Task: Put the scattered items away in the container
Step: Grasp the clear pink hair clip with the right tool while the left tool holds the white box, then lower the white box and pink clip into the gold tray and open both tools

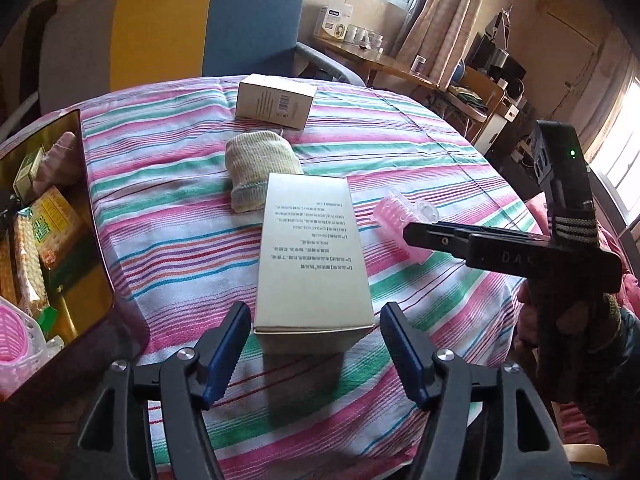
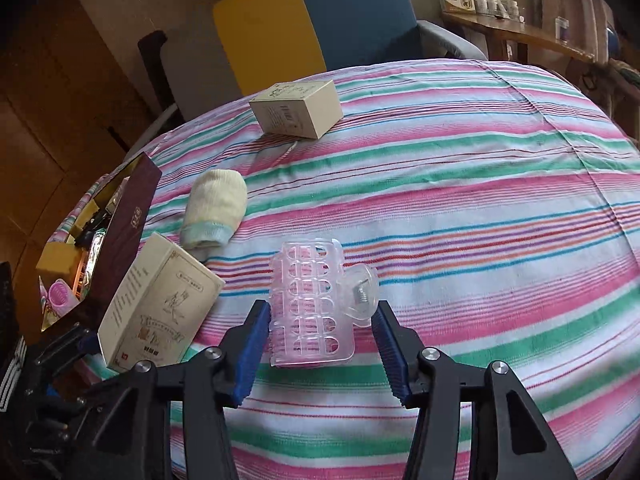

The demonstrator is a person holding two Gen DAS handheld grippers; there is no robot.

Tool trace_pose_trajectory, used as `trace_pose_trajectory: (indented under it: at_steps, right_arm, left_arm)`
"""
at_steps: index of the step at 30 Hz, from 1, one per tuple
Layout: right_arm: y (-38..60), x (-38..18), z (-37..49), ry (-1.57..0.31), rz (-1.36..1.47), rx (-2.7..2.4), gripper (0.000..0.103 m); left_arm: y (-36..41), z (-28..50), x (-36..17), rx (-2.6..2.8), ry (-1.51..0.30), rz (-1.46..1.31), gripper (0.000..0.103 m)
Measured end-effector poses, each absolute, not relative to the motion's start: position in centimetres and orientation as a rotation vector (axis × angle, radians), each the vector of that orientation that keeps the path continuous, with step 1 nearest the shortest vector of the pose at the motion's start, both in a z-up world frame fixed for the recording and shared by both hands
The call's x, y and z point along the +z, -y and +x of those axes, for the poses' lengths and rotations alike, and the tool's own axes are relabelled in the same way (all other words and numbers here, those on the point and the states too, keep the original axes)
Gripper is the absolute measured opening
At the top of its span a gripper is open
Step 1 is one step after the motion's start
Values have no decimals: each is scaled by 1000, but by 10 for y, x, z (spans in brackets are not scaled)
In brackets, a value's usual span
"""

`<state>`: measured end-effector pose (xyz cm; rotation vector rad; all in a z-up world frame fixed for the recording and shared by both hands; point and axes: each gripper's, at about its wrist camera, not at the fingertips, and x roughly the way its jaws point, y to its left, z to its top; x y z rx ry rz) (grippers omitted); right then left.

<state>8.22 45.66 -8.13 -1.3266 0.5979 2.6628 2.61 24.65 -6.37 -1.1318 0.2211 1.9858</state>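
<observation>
A long cream box lies on the striped bedcover. Its near end sits between the fingers of my left gripper, which is open with a gap at each pad. From the right wrist view the same box looks tilted. A pink and clear hair roller clip rests on the cover between the blue pads of my right gripper, which is open closely around it. A rolled sock and a small cream box lie farther back. The dark container with gold lining stands at the left.
The container holds snack packs, a small box and pink items. A yellow and blue chair stands behind the bed, and a cluttered wooden desk at the back right. A gloved hand holds the right gripper.
</observation>
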Motion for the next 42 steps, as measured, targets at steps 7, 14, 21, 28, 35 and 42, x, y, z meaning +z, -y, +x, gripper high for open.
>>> trace_pose_trajectory:
  at_steps: [7, 14, 21, 28, 35, 42]
  right_arm:
    - [-460, -83, 83, -623, -1300, 2652, 70]
    - [-453, -85, 74, -508, -1286, 2655, 69]
    - [-447, -86, 74, -444, -1275, 2669, 59]
    - [-434, -83, 79, -450, -1289, 2679, 58]
    - [-419, -65, 81, -453, -1267, 2721, 58]
    - [-386, -43, 65, -394, -1266, 2811, 58]
  left_arm:
    - [-253, 14, -66, 1982, -257, -1143, 70]
    - [-261, 9, -72, 1979, -254, -1153, 59]
    - [-258, 14, -76, 1967, -257, -1147, 51]
    - [-246, 21, -60, 1973, -209, -1095, 51]
    - [-216, 19, -41, 2039, -116, -1072, 51]
    - [-177, 12, -19, 2161, -65, -1027, 51]
